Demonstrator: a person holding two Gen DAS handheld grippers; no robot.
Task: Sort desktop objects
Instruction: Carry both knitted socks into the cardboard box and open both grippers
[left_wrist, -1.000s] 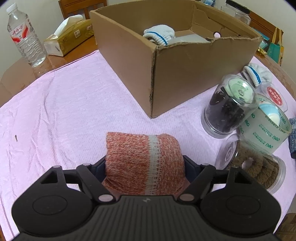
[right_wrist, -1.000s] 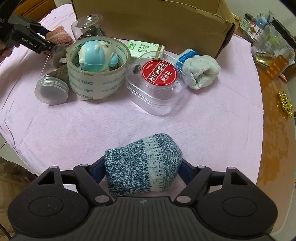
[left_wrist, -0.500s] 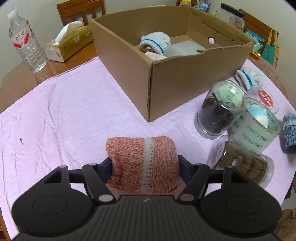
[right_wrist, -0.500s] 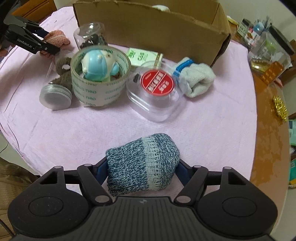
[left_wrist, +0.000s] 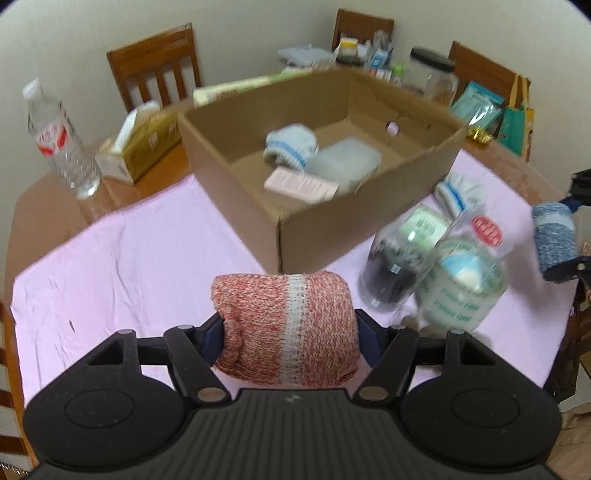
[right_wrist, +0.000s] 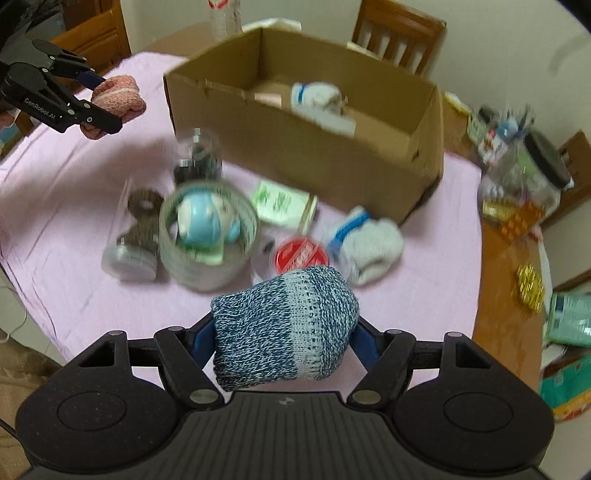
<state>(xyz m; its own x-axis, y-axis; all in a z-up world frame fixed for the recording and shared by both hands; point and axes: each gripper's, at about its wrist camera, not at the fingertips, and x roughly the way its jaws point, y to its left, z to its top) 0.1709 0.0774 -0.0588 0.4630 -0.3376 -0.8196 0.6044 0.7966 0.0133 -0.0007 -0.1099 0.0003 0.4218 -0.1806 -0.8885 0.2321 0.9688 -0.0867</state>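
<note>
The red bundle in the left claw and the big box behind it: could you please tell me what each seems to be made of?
Red bundle: apparently knitted yarn, matte, with visible stitches and a pale band; probably rolled socks.
Big box: brown corrugated cardboard, matte, with a ragged torn rim.

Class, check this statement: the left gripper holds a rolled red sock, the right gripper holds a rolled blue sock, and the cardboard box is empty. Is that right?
Not quite. The cardboard box is not empty: the left wrist view shows a white sock and flat packages in it. The left gripper does hold the red sock, and the right gripper the blue sock.
</note>
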